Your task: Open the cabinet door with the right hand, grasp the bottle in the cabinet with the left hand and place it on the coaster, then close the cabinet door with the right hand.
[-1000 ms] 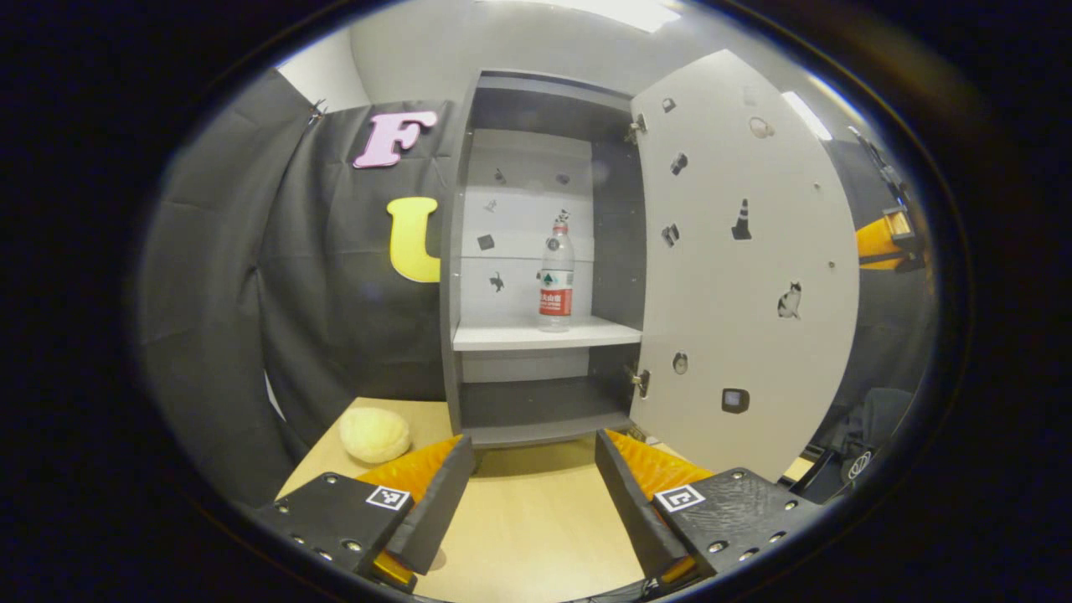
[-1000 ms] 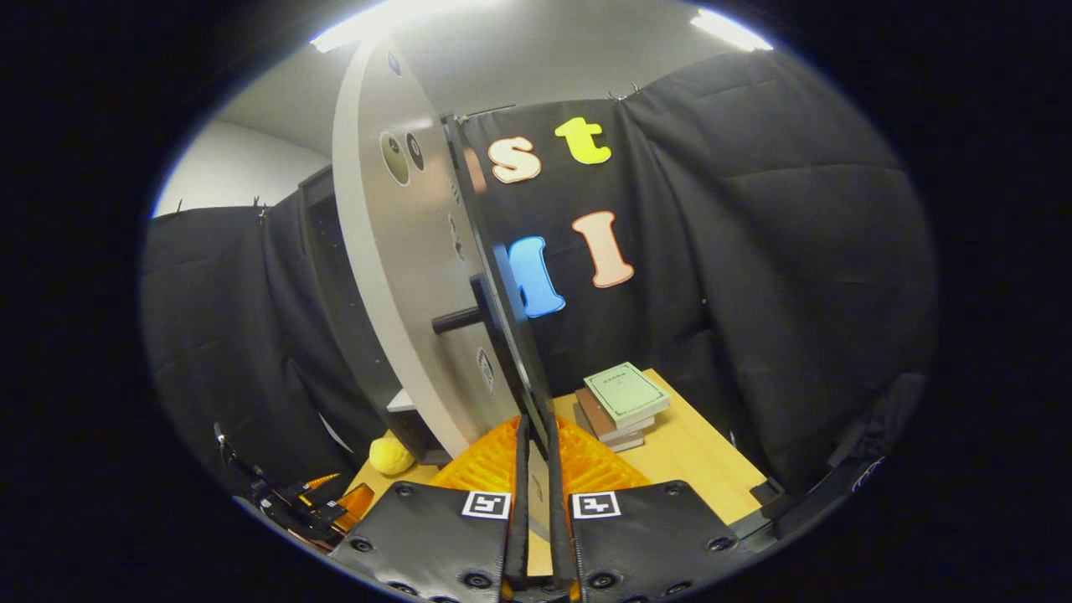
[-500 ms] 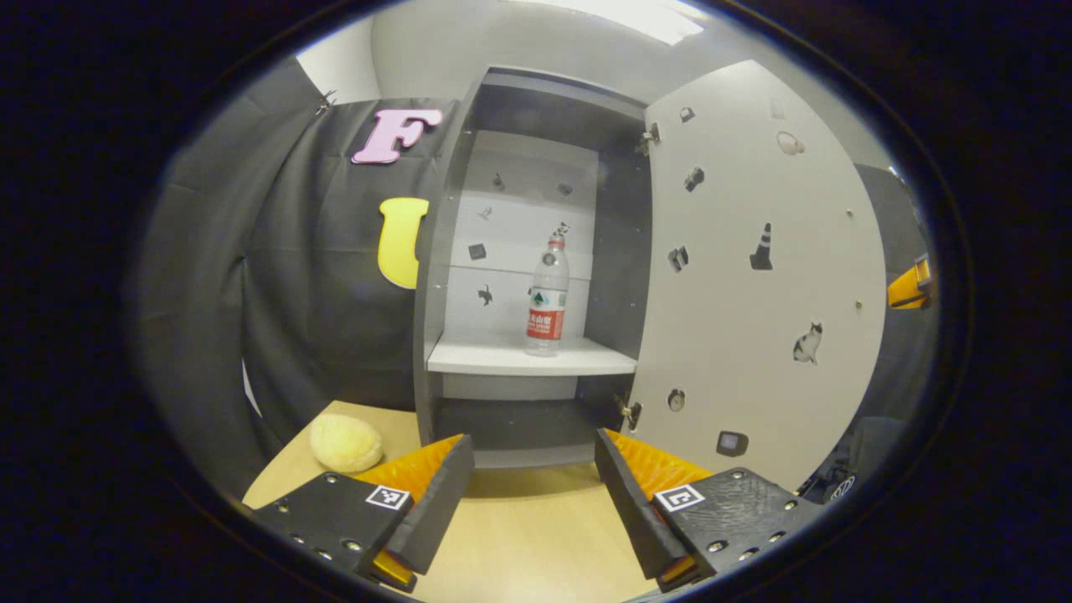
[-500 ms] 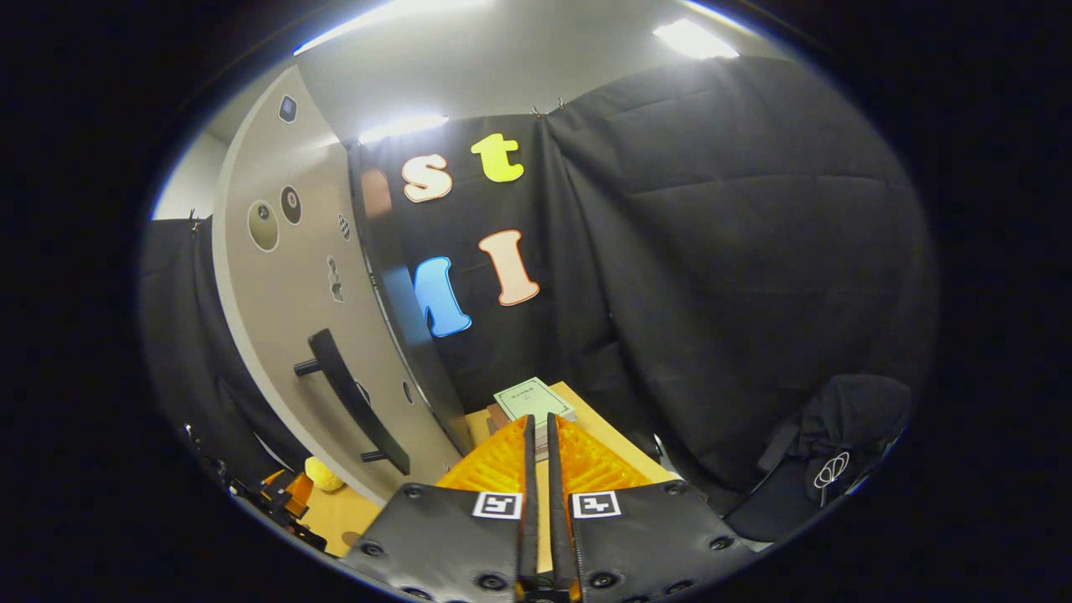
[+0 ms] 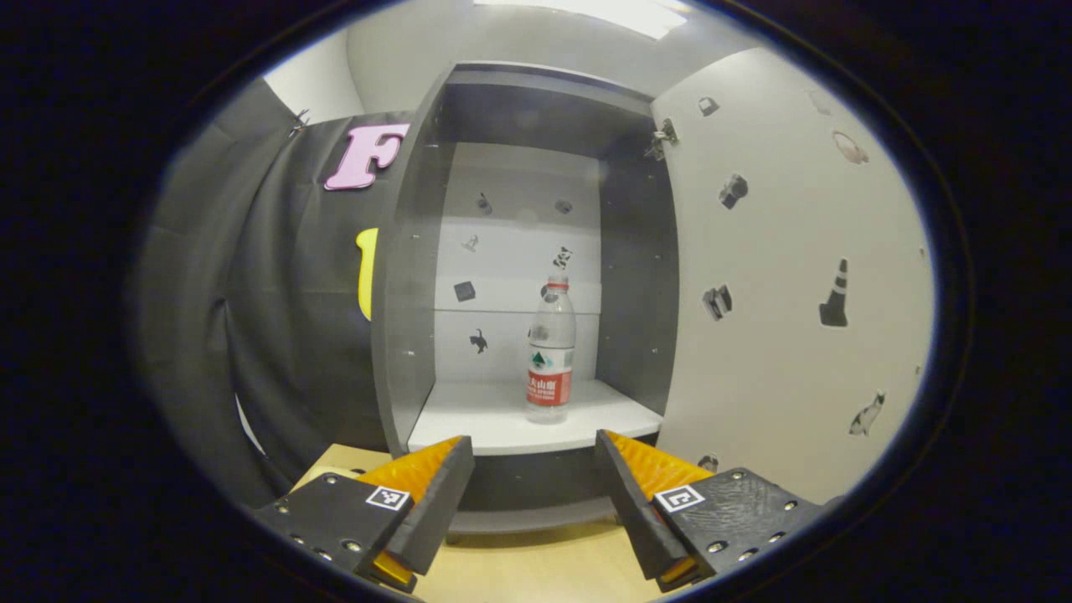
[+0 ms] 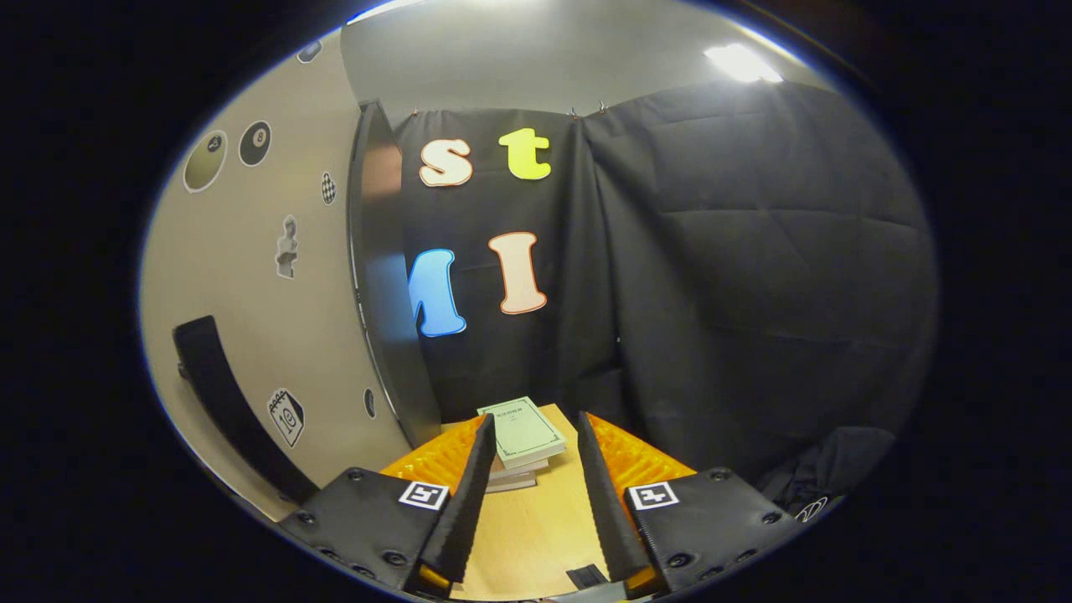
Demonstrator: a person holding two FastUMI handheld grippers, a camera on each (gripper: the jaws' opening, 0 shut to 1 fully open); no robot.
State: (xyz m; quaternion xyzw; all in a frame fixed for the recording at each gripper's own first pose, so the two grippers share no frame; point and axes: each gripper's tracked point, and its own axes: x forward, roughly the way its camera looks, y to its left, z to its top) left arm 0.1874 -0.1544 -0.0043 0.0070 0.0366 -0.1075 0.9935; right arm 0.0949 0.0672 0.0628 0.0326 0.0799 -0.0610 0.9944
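Observation:
In the left gripper view a clear plastic bottle (image 5: 550, 352) with a red label stands upright on the white shelf (image 5: 469, 423) of the grey cabinet (image 5: 402, 276). The cabinet door (image 5: 787, 276) is swung wide open at the right. My left gripper (image 5: 534, 456) is open just short of the shelf's front edge, with the bottle farther in, straight ahead between the fingers. In the right gripper view my right gripper (image 6: 529, 435) is open beside the outer face of the door (image 6: 251, 285), whose black handle (image 6: 226, 394) lies to its left. Nothing is held.
A stack of books (image 6: 517, 440) lies on the wooden table (image 6: 528, 536) just ahead of the right gripper. Black cloth walls close in the booth behind and to the right. The table's surface (image 5: 536, 569) shows below the cabinet in the left gripper view.
The left gripper has moved closer to the cabinet and up to shelf height. The right gripper let go of the door's edge, swung away to the right and opened.

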